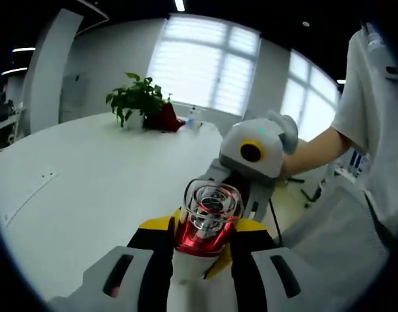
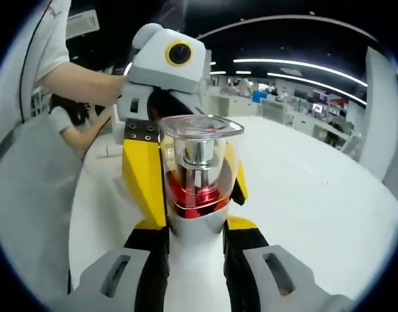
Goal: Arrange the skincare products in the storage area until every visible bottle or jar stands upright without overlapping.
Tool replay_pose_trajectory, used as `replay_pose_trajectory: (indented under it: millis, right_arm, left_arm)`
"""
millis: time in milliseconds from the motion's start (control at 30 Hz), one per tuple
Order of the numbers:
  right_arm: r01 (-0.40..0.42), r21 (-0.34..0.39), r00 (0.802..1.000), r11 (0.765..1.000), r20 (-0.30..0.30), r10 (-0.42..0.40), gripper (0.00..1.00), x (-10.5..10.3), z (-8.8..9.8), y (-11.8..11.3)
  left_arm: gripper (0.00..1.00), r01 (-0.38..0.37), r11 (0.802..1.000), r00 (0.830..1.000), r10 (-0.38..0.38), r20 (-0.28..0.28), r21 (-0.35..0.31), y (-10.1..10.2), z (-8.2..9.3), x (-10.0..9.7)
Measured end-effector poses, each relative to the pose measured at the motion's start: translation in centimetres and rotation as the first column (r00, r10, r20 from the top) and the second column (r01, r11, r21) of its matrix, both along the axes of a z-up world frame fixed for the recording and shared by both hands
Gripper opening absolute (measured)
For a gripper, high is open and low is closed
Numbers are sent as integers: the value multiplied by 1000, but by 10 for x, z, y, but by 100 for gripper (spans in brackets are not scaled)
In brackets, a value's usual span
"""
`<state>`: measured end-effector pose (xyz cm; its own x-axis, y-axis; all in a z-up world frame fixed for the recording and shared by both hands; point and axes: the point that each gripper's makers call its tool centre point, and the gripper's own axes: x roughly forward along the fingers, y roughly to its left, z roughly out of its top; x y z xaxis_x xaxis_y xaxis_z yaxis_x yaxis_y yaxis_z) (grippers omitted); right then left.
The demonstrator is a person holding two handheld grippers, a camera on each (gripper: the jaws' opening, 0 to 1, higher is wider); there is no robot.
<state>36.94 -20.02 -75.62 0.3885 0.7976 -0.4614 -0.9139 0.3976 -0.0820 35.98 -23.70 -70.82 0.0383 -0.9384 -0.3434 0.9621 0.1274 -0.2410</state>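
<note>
A skincare bottle (image 1: 207,218) with a clear cap, a shiny red collar and a white body is held in the air above the white table (image 1: 82,188). My left gripper (image 1: 202,257) is shut on it, its yellow-and-black jaws pressing both sides just below the collar. In the right gripper view the same bottle (image 2: 198,172) stands between my right gripper (image 2: 196,260), whose black jaws close on the white body. The left gripper's yellow fingers (image 2: 142,175) flank the bottle from behind. The right gripper's housing (image 1: 254,153) sits just beyond the cap.
A potted plant (image 1: 137,101) and a red object (image 1: 165,118) stand at the table's far edge under the windows. A person's arm (image 1: 316,153) and white shirt are at the right. Bare tabletop (image 2: 316,195) spreads around the bottle; office desks lie beyond.
</note>
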Motion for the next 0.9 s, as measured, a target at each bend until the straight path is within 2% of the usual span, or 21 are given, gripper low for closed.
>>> replay_pose_trajectory:
  millis: [567,733,900]
  right_arm:
    - [20,13,1000,1000,-6,-20,31,3,1,3]
    - [41,7,999,999,-35,-40,32,2,-1,2]
    - [56,-3,997,998,-59,-56,39,-5,-3,-1]
  left_arm:
    - [29,-11,1000,1000,11,-28,8,2,-3,6]
    - [32,-26,999,999,27,-21,19,3,-3,8]
    - [35,-62,998,997,62,-56,3,6,1,10]
